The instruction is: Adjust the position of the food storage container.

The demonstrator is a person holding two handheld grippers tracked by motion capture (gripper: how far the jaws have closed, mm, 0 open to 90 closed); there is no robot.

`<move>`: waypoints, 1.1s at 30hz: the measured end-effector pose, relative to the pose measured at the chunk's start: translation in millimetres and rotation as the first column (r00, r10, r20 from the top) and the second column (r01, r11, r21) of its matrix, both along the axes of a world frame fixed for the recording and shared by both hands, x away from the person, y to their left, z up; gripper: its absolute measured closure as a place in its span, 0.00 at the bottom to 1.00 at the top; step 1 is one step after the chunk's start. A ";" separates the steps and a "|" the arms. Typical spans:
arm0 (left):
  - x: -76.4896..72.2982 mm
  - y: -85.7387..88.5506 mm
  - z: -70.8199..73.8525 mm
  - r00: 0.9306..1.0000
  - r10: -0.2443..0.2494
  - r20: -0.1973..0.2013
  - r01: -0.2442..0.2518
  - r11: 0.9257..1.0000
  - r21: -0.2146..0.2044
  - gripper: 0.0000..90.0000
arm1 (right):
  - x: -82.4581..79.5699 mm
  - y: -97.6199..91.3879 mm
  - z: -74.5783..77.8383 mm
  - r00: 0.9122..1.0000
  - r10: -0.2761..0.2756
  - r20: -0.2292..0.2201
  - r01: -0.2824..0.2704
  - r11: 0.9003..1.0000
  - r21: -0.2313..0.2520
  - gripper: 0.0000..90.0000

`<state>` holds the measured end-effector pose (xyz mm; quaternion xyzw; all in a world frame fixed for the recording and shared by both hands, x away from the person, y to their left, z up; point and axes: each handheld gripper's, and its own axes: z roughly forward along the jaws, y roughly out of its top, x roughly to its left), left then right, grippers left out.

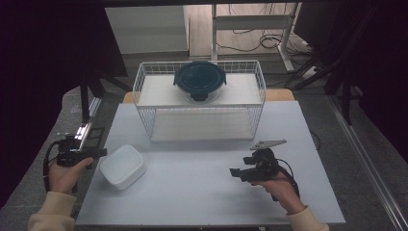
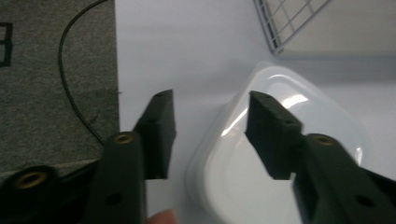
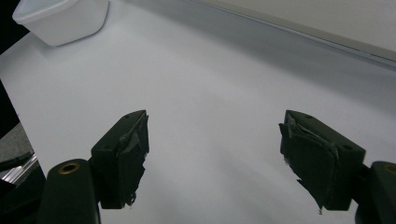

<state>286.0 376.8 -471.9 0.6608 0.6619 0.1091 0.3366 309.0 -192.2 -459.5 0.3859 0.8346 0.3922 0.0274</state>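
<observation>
While the left gripper [image 2: 210,126] straddles the near rim of the white tub [image 2: 289,154], fingers part-open and not yet pressing, grasping is in hand; next, close on it. Right gripper [image 3: 212,154]: wide, empty.

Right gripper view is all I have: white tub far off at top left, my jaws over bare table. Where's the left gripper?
Observer: The left gripper is at the white tub's left edge; one jaw is over the lid, the other outside it.
Operator: Gripping it?
Observer: Not that I can see; the left gripper view shows a gap between the pads and the tub.
Operator: Anything else on the table?
Observer: A wire basket at the far side, with a round dark-lidded container on its upper shelf.
</observation>
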 end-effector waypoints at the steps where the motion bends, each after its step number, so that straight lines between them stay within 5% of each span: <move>1: -0.1 1.3 -1.4 1.000 0.001 -0.004 -0.001 1.000 0.000 0.66 | 0.0 0.4 -0.2 1.000 0.001 -0.001 -0.001 1.000 0.000 0.26; 17: 8.4 7.6 -17.0 0.998 -0.027 -0.055 0.027 1.000 -0.011 0.95 | 1.7 -2.5 -2.5 1.000 -0.009 -0.003 0.009 1.000 -0.003 0.25; 28: 30.7 -9.9 -18.6 0.993 -0.095 -0.074 0.097 0.995 0.017 1.00 | 3.6 -4.6 -5.0 1.000 -0.021 -0.005 0.021 1.000 -0.006 0.25; 33: 38.5 -17.5 -20.3 0.989 -0.125 -0.083 0.125 0.992 -0.001 1.00 | 4.6 -6.1 -6.2 1.000 -0.025 -0.010 0.025 1.000 -0.008 0.25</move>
